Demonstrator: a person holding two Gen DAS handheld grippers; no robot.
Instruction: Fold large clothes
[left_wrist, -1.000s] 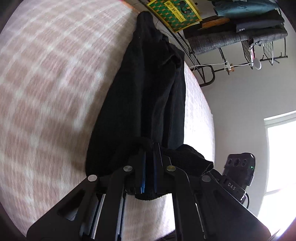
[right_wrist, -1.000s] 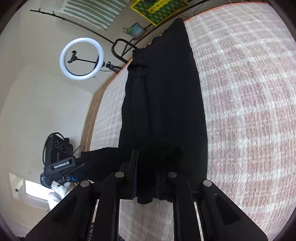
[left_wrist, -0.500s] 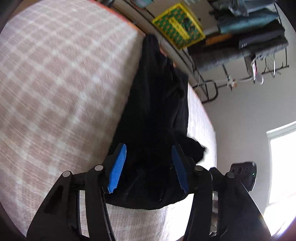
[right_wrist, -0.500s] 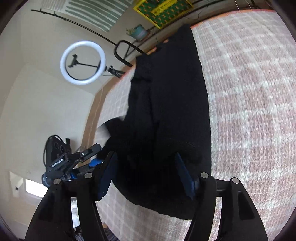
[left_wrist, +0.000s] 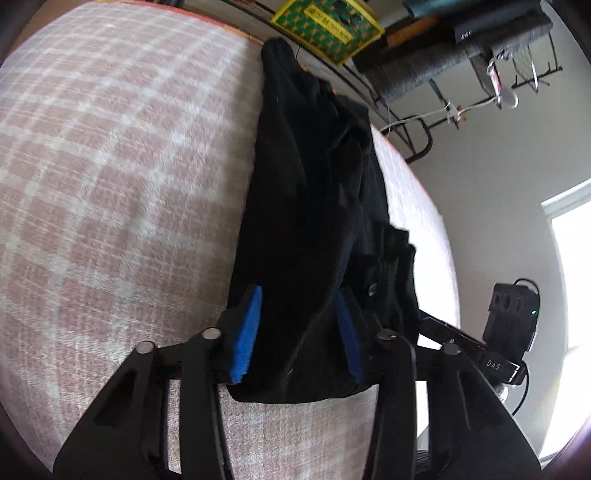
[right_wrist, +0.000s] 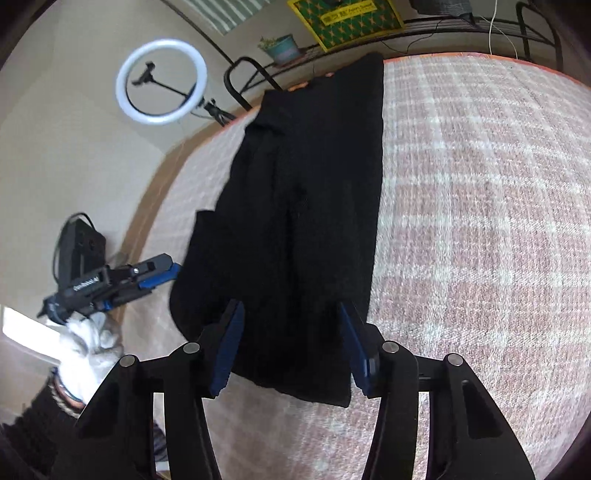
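1. A black garment (left_wrist: 314, 206) is laid on a pink checked bed cover (left_wrist: 110, 166), folded into a long narrow strip. Its long axis runs straight away from both grippers, from the near end under the fingers to the far edge of the bed.

2. The left gripper (left_wrist: 299, 328) is held over the near end of the strip. Its jaws have just been closing a little but stand apart; the cloth is seen between the blue pads (left_wrist: 245, 332), and no pinch on it can be made out.

3. The right gripper (right_wrist: 291, 343) is placed likewise over the near end. Its jaws have also just been closing and stand apart, with cloth between them but not pressed.

4. In the right wrist view, the left gripper is seen off the garment's left edge, held by a white-gloved hand (right_wrist: 86, 349). Both grippers are thus judged about equally near the same short end.

5. The coming move is judged to turn on that axis: the near end would be carried lengthwise toward the far end, both corners together.
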